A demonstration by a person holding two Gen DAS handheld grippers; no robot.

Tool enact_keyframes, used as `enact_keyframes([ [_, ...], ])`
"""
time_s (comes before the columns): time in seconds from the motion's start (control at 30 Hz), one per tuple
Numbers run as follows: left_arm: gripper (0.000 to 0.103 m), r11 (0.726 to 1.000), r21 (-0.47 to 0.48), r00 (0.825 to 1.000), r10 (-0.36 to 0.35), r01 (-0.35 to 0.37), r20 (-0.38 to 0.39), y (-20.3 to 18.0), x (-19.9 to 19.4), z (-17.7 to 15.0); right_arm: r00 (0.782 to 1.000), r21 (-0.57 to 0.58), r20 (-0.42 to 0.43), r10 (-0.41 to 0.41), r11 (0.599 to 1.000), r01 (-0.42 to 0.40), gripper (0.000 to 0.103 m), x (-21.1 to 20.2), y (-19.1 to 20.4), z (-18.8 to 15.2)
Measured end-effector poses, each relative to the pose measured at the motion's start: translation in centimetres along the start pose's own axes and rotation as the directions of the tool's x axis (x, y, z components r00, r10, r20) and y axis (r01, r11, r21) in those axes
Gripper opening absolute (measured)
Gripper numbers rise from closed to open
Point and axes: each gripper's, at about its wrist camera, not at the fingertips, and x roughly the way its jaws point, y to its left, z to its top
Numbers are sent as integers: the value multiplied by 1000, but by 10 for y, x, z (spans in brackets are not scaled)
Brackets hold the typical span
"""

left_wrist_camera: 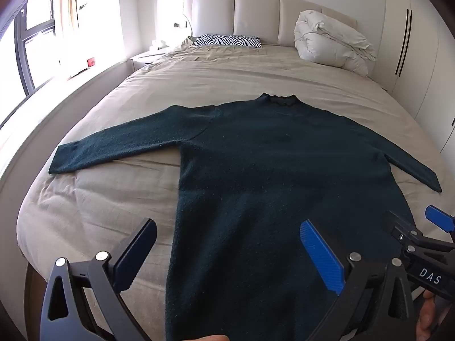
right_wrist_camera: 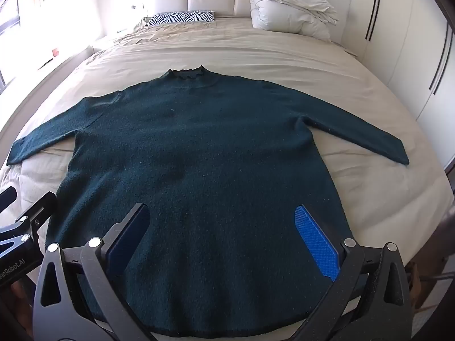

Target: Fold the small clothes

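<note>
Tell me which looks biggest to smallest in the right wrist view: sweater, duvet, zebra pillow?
1. Sweater, by far the biggest.
2. Duvet.
3. Zebra pillow, smallest.
The sweater lies nearest the camera, so it looks extra big; the duvet and pillow sit about equally far away.

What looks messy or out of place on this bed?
Little stands out. The dark green knitted sweater lies flat, sleeves spread. Only the crumpled white duvet bundled by the headboard looks untidy. Both grippers hover open.

Sweater (left_wrist_camera: pixel 270 170) hem cut off by bottom edge, left wrist view; window (left_wrist_camera: pixel 31 37) overexposed.
</note>
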Motion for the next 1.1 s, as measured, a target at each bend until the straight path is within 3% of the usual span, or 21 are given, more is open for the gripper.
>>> enact_keyframes([
  [1.1,103,1000,2,1000,7,-7,-16,-1,3,-5,1000,-5,-5,-7,1000,7,103,2,3,-4],
])
